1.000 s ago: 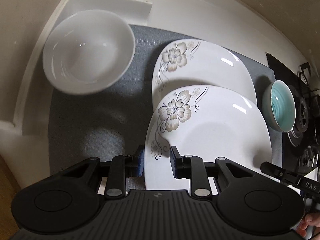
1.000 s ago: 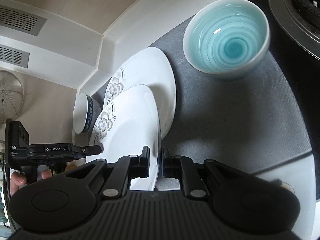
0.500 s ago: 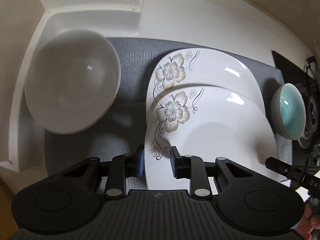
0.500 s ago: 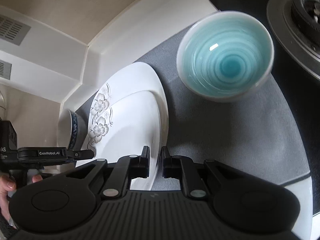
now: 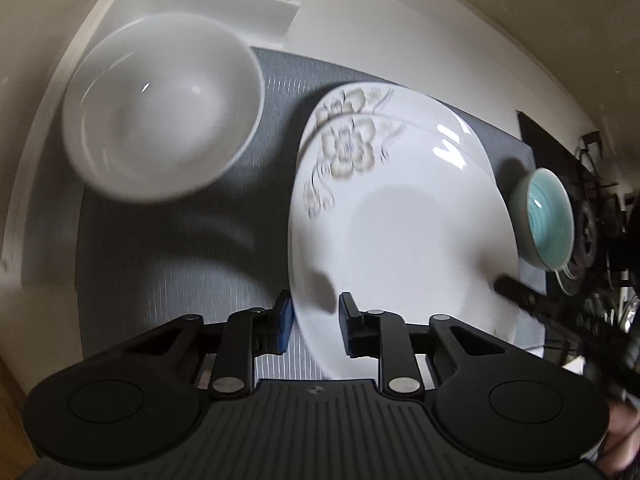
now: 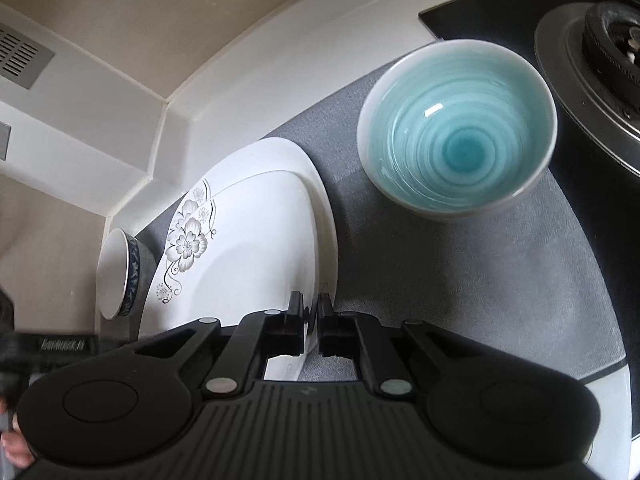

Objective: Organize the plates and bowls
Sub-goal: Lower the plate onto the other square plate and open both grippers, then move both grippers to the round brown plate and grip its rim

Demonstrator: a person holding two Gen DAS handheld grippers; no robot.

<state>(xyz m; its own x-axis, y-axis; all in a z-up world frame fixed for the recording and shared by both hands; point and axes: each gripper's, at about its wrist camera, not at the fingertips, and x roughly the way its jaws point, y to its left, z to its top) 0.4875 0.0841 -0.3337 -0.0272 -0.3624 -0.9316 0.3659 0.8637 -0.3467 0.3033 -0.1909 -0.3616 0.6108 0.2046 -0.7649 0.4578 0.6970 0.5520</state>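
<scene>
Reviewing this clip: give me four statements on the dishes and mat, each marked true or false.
1. The top square floral white plate lies on another plate. True.
2. The round teal-glazed bowl holds food. False: it is empty.
3. The round plain white bowl stands on the plates. False: it stands beside them.
4. The dishes rest on a grey fabric mat. True.

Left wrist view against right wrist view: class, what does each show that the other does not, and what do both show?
Only the left wrist view shows the inside of the white bowl. Only the right wrist view shows the blue pattern on that bowl's outside, the wall vent and the stove burner up close. Both show the flowered plates, blue bowl and grey mat.
</scene>
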